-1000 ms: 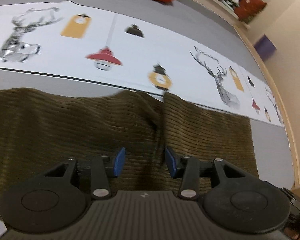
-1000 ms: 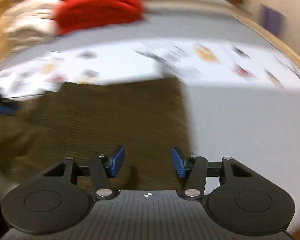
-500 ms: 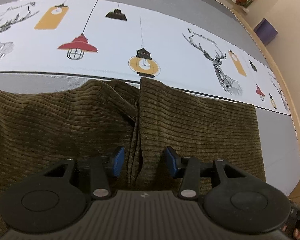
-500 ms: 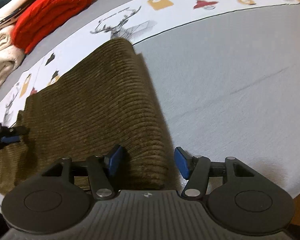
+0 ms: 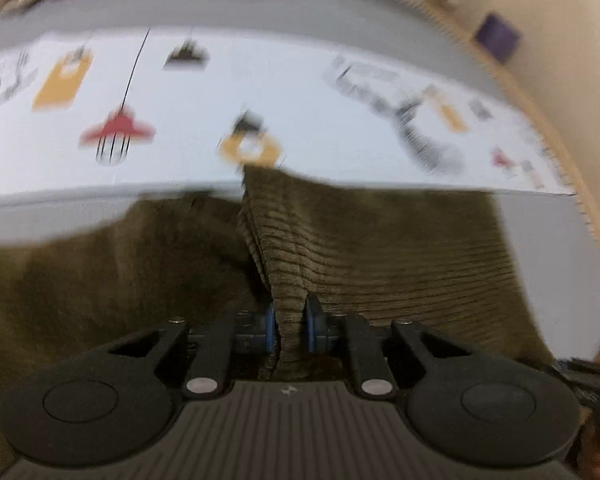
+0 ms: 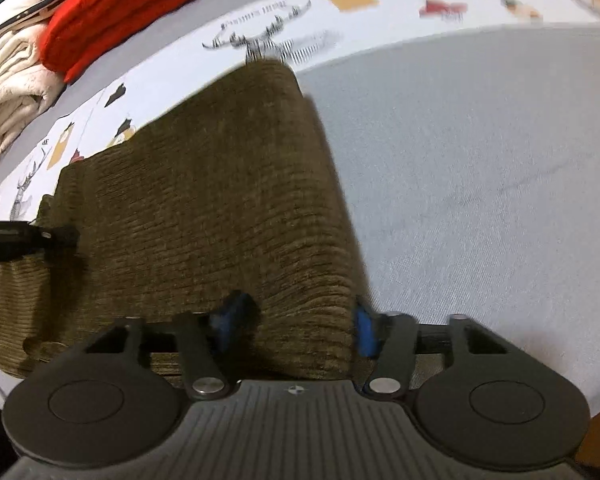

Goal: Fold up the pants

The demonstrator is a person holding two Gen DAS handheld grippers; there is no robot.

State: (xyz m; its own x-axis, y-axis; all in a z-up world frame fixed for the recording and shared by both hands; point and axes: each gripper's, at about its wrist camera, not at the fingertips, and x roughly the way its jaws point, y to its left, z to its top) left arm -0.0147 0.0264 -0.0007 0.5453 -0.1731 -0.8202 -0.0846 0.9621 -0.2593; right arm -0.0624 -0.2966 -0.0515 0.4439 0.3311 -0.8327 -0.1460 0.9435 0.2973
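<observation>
Olive corduroy pants (image 6: 204, 216) lie folded, ribbed.

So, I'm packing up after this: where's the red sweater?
The red sweater lies folded at the top left of the right wrist view, on the grey bed cover beside cream knitwear, beyond the pants.

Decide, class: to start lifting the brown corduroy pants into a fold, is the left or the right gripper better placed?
Probably the left. The left gripper has just closed and pinches a raised ridge of the pants. The right gripper has been closing around the pants' edge, but its grip looks less settled.
</observation>
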